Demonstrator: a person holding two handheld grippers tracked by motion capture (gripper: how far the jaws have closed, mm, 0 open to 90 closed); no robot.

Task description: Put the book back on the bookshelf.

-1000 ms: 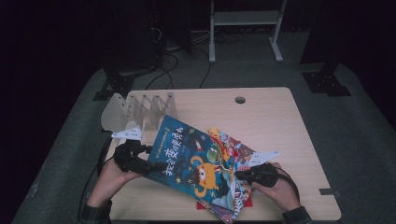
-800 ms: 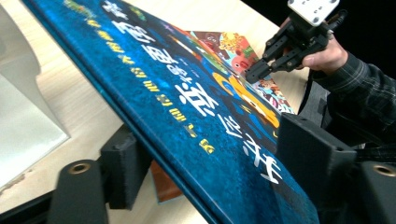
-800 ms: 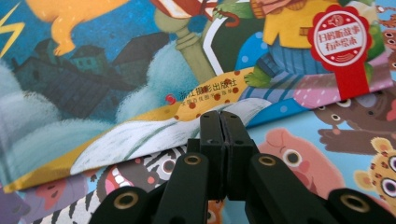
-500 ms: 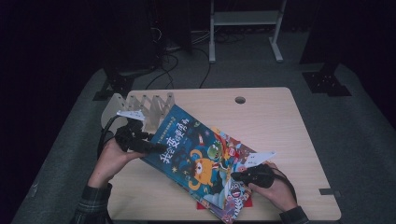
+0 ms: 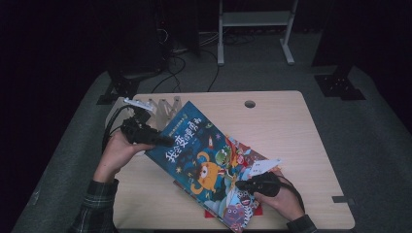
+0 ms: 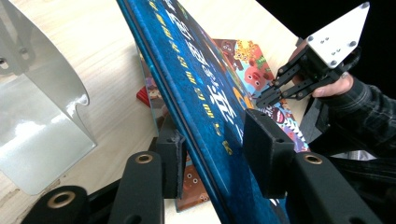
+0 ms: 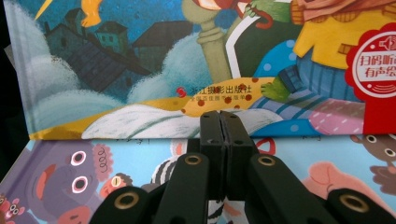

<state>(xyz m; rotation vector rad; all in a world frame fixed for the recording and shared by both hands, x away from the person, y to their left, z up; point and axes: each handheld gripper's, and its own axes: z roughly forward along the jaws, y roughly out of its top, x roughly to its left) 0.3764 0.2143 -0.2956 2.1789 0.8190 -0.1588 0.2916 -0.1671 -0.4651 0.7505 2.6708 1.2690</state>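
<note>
- My black two-jaw left gripper (image 5: 165,141): brass-ringed pivots, foam pads.
- My black right gripper (image 5: 239,185): screwed white triangular plate on top.
- Dark plaid sleeves behind both.

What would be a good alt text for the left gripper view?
The left gripper's black jaws straddle the raised edge of a blue picture book, above a wooden table. A metal book stand is beside it; the right gripper is beyond.

The blue book (image 5: 199,153) hid most of the bright book (image 5: 243,208) under it, the room behind the table (image 5: 291,126) was too dark to see, and the person's arms were cut off at the bottom edge.
</note>
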